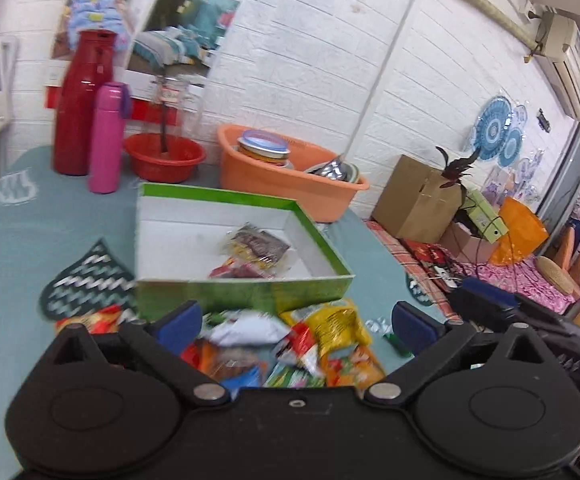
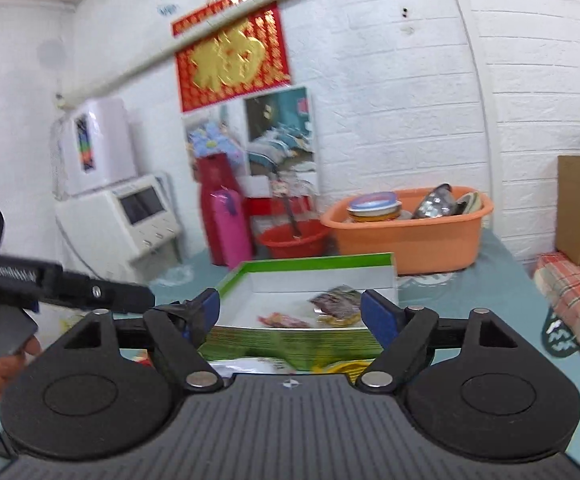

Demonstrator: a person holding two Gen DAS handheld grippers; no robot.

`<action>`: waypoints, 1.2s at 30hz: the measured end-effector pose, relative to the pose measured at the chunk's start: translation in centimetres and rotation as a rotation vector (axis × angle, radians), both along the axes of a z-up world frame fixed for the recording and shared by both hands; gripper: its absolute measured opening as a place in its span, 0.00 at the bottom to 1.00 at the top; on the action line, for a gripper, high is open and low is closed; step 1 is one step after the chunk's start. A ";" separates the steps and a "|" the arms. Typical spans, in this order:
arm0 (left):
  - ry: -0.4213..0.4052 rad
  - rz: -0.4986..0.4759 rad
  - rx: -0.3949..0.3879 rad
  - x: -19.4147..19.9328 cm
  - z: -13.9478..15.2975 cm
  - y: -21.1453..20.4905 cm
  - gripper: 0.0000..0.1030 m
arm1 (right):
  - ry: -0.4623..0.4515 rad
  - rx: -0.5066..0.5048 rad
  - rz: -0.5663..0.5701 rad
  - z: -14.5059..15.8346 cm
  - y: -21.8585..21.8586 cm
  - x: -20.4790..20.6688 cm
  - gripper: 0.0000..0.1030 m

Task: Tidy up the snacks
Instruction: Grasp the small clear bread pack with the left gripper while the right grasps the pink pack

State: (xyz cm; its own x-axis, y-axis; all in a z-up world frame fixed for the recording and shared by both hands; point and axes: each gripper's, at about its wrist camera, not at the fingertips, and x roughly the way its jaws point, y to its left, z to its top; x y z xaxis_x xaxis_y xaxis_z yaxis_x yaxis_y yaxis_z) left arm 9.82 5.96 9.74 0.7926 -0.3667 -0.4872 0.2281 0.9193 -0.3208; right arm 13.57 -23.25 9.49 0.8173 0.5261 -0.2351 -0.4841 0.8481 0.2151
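**White brick room under even light**

White brick-pattern walls (image 1: pixel 330 60) are enclosing the room. A red-and-gold hanging (image 2: pixel 231 56) is hanging under a pipe (image 2: pixel 209 28). An air conditioner (image 1: pixel 570 56) is sitting high up, and a teal cloth (image 1: pixel 49 232) is covering the table.

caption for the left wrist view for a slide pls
Open left gripper above a pile of snack packets, facing a green box holding a few packets.

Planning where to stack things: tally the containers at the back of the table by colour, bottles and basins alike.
Red: 2, the tall red bottle and the red basin
Pink: 1, the pink bottle
Orange: 1, the orange basin
Total: 4
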 end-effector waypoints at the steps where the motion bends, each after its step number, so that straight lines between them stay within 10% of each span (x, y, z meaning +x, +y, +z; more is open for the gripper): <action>1: -0.001 0.012 0.004 -0.9 -0.3 0.5 1.00 | 0.004 0.016 0.019 0.0 0.0 -0.7 1.00; 16: 0.093 0.062 0.005 -7.3 -10.2 4.2 1.00 | 0.252 -0.082 0.171 -9.1 5.2 -3.8 1.00; 36: 0.156 -0.046 0.207 -2.8 -13.1 1.8 0.91 | 0.249 -0.251 0.141 -11.5 7.6 -2.8 0.89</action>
State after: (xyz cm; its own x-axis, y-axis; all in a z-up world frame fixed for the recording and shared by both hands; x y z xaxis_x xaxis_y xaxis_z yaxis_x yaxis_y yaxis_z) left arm 7.05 7.79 -3.40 0.6865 -0.2806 -0.6707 0.2336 0.9587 -0.1620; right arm 10.81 -15.69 -2.00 0.6424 0.5306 -0.5530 -0.5592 0.8179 0.1352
